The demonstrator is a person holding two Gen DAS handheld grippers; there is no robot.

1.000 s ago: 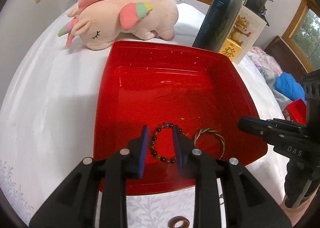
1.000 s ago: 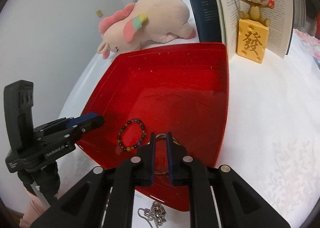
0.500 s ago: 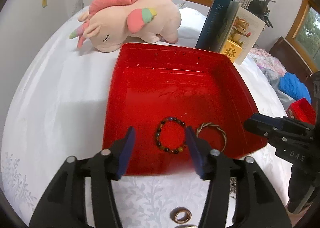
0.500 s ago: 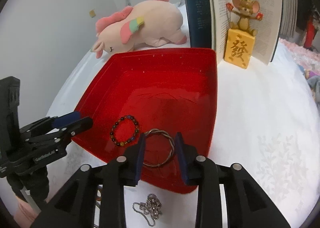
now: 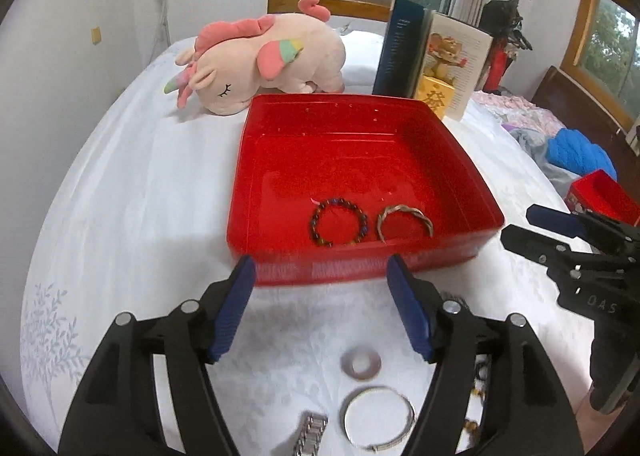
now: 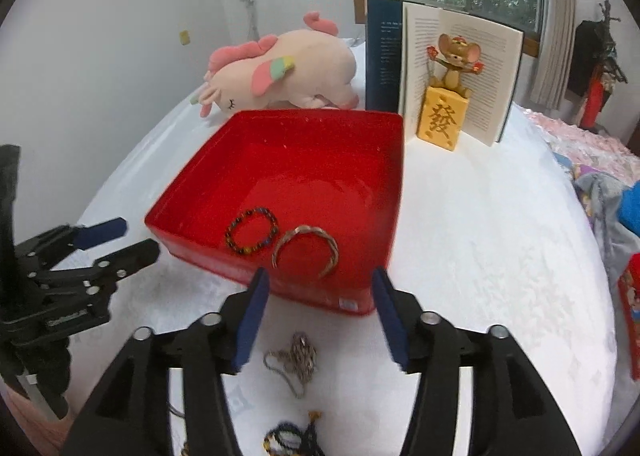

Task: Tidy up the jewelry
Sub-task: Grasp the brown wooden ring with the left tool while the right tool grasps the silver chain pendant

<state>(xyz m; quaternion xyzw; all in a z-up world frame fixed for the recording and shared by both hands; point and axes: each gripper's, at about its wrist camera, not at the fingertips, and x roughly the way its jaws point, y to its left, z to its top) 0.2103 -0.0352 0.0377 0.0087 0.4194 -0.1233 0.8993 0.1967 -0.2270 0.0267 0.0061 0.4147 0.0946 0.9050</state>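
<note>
My left fingers [image 5: 320,312] are spread wide and hold nothing; my right fingers [image 6: 318,318] likewise gape empty. Both hover over the bed [image 5: 132,191], just short of the near wall of the red tray [image 5: 360,268]. Below my left pair lie a flat ring [image 5: 361,364], a silver bangle [image 5: 378,422] and a watch band [image 5: 310,436]; below my right, a crumpled chain necklace [image 6: 298,360] and a dark bead string [image 6: 290,438]. Each piece seems closest to the pair above it. Inside the tray, by its near wall, a beaded bracelet [image 5: 338,220] and a twisted bangle [image 5: 405,220] rest side by side, apart.
</note>
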